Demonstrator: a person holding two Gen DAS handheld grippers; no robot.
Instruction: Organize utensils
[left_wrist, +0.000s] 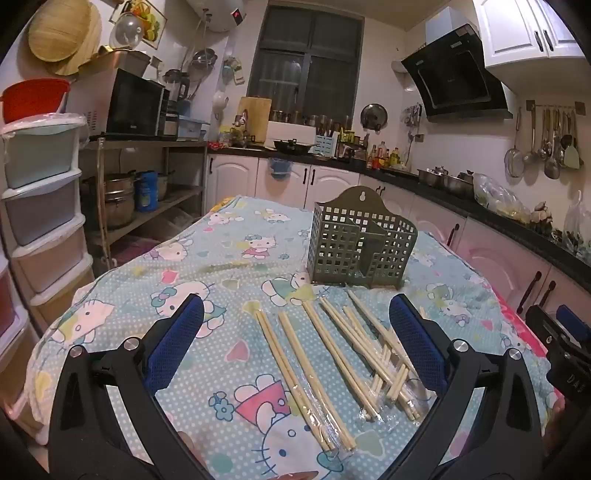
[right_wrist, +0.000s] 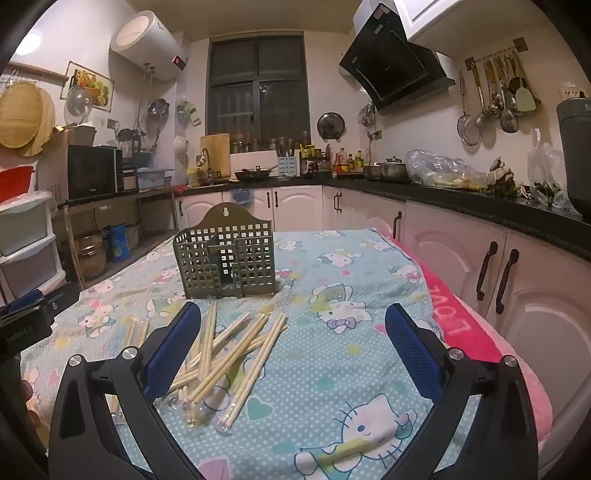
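A: Left tool (left_wrist: 295, 325) — blue-padded fingers spread wide, nothing between the pads, hovering over the worktop (left_wrist: 122, 295). Right tool (right_wrist: 293, 328) likewise spread and empty.

B: Chopsticks (left_wrist: 332, 354)?

A: Pale bamboo, slim, some in clear plastic sleeves. Two neat pairs lie apart on the left; the rest overlap in a loose pile beside them. Exact count unclear — the pile tangles, roughly a dozen sticks overall.

B: Holder?

A: One grey-green holder (left_wrist: 364, 243), lattice walls, a hanging hole in its arched back, a divider inside. Upright on the cartoon-cat cloth (right_wrist: 332, 369), just beyond the chopsticks and not touching them.
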